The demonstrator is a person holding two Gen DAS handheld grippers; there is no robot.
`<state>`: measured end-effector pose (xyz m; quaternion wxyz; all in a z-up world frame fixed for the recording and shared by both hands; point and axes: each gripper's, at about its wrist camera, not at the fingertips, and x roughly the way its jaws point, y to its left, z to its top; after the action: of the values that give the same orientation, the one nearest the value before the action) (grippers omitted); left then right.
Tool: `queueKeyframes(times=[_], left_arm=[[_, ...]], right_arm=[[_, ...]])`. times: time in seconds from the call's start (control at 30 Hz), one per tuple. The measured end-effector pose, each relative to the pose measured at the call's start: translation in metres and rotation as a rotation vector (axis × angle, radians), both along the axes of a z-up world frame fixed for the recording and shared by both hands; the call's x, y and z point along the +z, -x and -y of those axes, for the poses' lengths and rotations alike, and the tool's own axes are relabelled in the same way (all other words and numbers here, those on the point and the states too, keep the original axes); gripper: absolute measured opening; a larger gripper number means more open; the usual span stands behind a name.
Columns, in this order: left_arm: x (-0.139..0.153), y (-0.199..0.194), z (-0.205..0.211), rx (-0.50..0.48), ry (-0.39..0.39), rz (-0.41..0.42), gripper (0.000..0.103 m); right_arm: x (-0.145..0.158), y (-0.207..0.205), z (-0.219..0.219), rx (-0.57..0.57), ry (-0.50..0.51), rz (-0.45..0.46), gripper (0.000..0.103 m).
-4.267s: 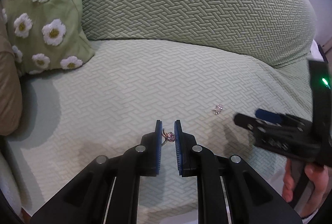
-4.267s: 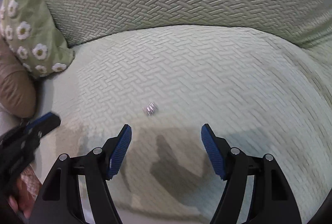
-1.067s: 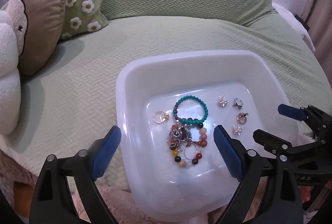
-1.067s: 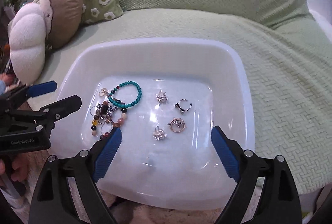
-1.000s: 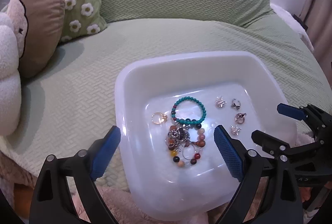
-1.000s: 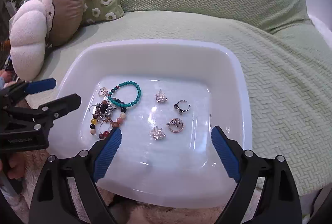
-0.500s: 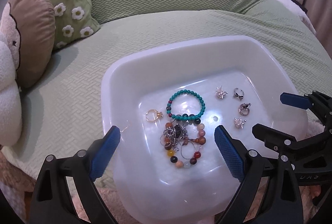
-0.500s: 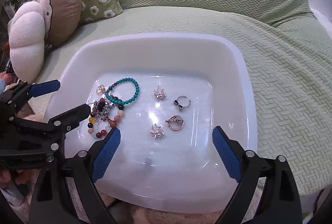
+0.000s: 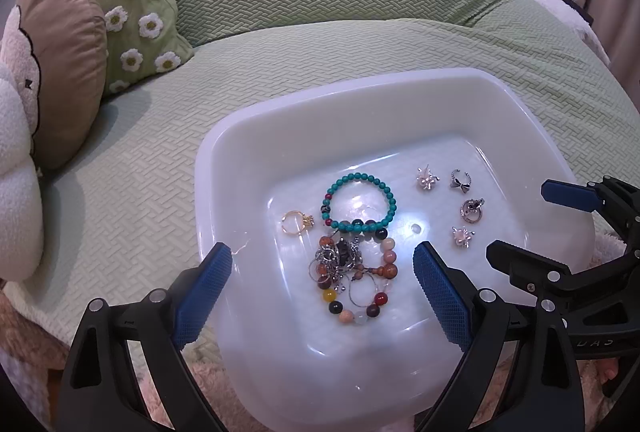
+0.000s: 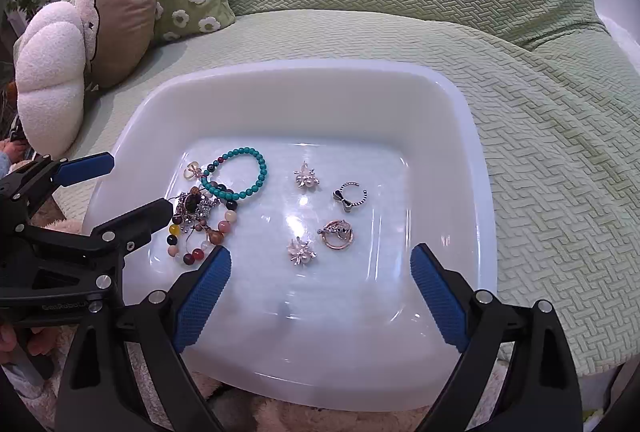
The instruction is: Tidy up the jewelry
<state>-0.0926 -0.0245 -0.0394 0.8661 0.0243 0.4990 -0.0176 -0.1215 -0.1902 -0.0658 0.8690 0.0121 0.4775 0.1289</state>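
I see a white tray (image 10: 476, 136) lying on the green sofa seat (image 10: 560, 152). Inside it, at the left, a turquoise bead bracelet (image 10: 240, 174) touches a tangled heap of mixed beads (image 10: 200, 224), with a gold ring (image 9: 296, 222) beside. At the right, two flower earrings (image 10: 306, 176) and two rings (image 10: 350, 196) lie apart from each other. The middle of the tray floor is bare. My left tool (image 9: 322, 284) and my right tool (image 10: 320, 286) both hang released over the near rim, grasping nothing.
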Motion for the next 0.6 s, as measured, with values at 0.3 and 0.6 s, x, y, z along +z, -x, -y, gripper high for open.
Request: queueKeyframes(times=[0.3, 0.6], left_arm=[[0.0005, -0.0001, -0.0002, 0.0, -0.001, 0.001, 0.088], [0.001, -0.0002, 0.0001, 0.001, -0.004, 0.0, 0.088]], right_arm=[[-0.0001, 0.0003, -0.0006, -0.003, 0.0, 0.0, 0.09], [0.0004, -0.0006, 0.0009, 0.0, 0.002, 0.004, 0.09]])
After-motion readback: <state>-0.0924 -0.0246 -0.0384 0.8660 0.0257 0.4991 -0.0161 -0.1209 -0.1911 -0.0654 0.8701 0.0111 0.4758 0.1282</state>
